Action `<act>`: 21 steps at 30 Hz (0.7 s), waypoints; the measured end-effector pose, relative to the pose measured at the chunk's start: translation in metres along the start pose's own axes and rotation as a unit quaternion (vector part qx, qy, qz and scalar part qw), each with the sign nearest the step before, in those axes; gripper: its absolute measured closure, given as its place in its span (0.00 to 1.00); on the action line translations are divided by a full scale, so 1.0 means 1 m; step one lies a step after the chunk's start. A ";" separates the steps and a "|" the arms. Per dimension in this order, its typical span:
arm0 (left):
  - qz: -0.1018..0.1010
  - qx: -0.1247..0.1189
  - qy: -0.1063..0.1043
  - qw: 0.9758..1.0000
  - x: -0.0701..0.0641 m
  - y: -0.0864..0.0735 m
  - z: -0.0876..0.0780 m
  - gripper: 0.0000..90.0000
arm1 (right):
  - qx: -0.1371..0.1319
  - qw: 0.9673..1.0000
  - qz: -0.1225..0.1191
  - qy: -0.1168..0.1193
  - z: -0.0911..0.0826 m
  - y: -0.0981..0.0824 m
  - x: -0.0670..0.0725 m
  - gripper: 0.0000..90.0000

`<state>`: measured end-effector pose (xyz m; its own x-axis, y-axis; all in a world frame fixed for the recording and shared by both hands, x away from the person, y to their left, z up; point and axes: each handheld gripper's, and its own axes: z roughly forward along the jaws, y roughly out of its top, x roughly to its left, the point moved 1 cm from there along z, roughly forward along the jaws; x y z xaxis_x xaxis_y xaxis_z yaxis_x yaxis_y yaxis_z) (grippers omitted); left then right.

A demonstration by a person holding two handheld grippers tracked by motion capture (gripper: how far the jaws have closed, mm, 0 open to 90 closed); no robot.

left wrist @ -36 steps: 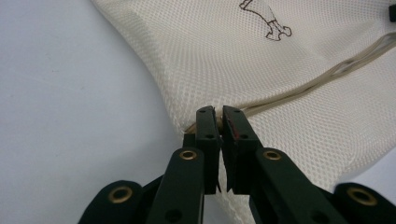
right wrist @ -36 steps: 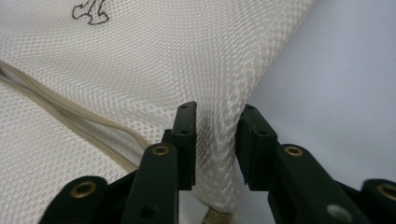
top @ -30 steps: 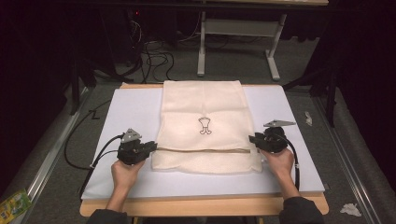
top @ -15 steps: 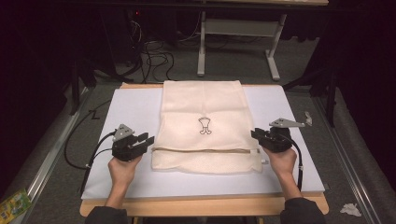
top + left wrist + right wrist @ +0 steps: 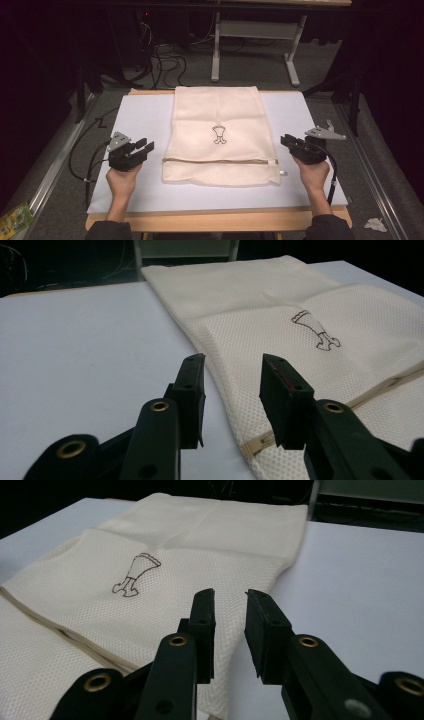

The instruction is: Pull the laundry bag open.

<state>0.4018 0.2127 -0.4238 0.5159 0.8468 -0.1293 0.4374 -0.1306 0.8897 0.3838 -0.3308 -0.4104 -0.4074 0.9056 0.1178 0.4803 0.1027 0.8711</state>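
A cream mesh laundry bag (image 5: pixel 220 135) lies flat in the middle of a pale blue-white mat (image 5: pixel 140 115) that covers a wooden table (image 5: pixel 215 220). The bag has been folded once across its width: the upper layer ends at a straight tan zipper band (image 5: pixel 220 160), and a strip of the lower layer shows below it. That fold looks finished and tidy. A further fold seems to be what remains, though nothing tells how small the bag is meant to get.

The person holds the left gripper (image 5: pixel 143 147) just off the bag's left edge. Its jaws have just been opening and now stand spread, with nothing between them; in the left gripper view (image 5: pixel 230 385) they hover above the bag's edge without touching it. The right gripper (image 5: pixel 285 139) sits just off the bag's right edge. Its jaws have been closing, yet a clear gap remains and they pinch nothing (image 5: pixel 229 625).

The fabric is a fine, even honeycomb weave, soft and limp, with faint crease lines. A small dark outline drawing (image 5: pixel 219 134) is stitched or printed near its centre. The mat is smooth and matte. The gripper jaws are hard black blocks with flat inner faces.
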 end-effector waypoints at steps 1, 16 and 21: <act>0.000 0.001 0.002 1.000 0.001 0.000 0.000 0.70 | -0.002 1.000 0.003 -0.002 -0.001 -0.001 -0.003 0.83; -0.023 -0.001 0.028 0.999 0.017 -0.008 -0.004 0.66 | -0.031 0.999 0.025 -0.024 -0.024 -0.007 -0.025 0.81; -0.026 0.002 0.038 0.999 0.021 -0.013 -0.005 0.65 | -0.032 0.998 0.033 -0.030 -0.028 -0.011 -0.031 0.80</act>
<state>0.4038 0.2349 -0.4359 0.4353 0.8891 -0.1416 0.4647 -0.0872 0.8812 0.3696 -0.3717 -0.4107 -0.3276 0.9329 0.1493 0.4532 0.0165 0.8912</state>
